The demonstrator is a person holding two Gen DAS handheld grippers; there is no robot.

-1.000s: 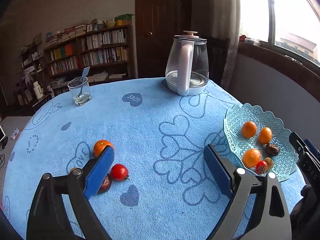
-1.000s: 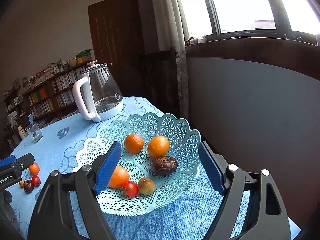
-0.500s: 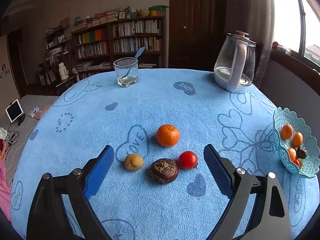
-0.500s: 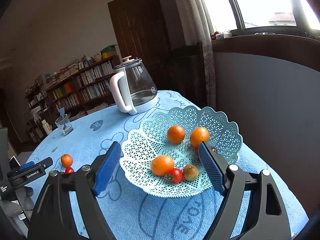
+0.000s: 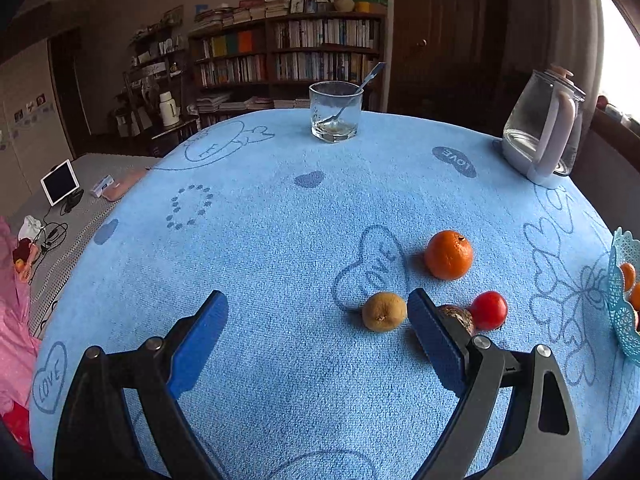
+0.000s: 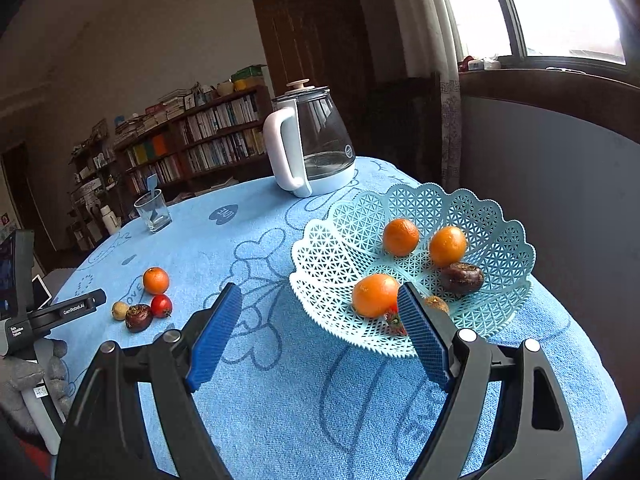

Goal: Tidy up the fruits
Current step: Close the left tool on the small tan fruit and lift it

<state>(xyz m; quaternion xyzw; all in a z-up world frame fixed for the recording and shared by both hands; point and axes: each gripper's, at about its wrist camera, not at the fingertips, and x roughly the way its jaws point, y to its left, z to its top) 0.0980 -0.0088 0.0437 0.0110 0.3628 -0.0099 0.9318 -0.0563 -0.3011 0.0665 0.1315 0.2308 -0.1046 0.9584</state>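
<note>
4 fruits (image 5: 448, 254) on table (image 5: 280, 240), basket (image 6: 500, 216) right, kettle (image 6: 312, 148) behind

Basket (image 5: 619, 304) edge-cropped; dark fruit (image 5: 456, 314) half-hidden

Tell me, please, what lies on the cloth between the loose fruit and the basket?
Nothing: in the right wrist view the blue cloth is bare between the tomato and the basket.

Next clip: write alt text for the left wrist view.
The open, empty left gripper hovers over a blue tablecloth, beside four loose fruits: a mandarin, a tomato, a yellowish fruit and a dark wrinkled fruit. A glass with a spoon and a kettle stand behind.
</note>
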